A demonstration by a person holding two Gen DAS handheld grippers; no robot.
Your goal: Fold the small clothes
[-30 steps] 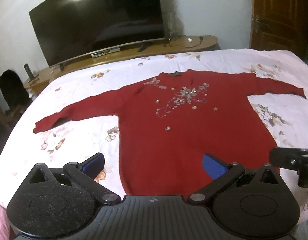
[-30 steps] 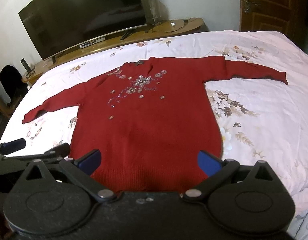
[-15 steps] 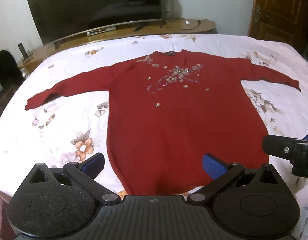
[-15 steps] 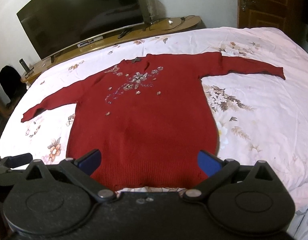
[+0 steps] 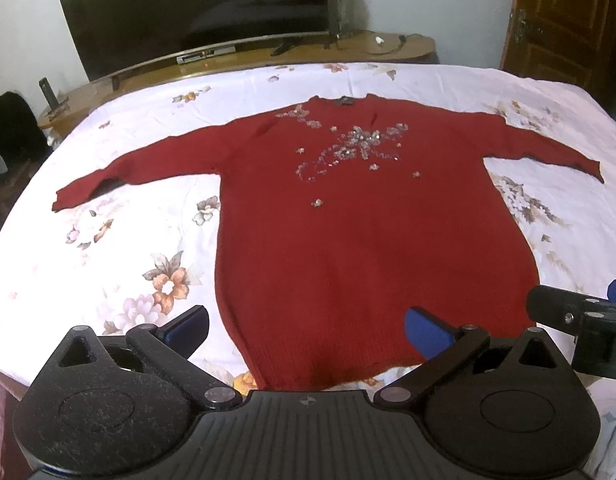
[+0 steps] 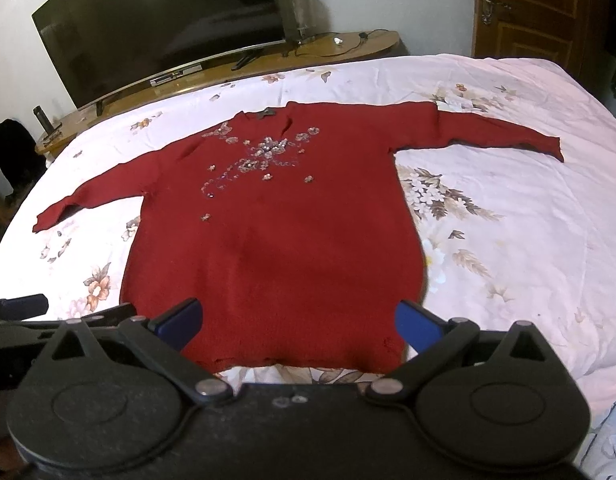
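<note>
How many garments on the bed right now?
1: a red sweater lying flat on the floral bedsheet, both sleeves spread out, hem toward the cameras. Bed corners are out of frame, so more could be hidden.

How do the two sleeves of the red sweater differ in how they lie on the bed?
The left sleeve angles down toward the bed's near side; the right sleeve runs flatter, more straight out. The left sleeve shows a dark fold near its cuff; the right sleeve lies smoother. Both are spread out flat, unfolded, on the sweater.
</note>
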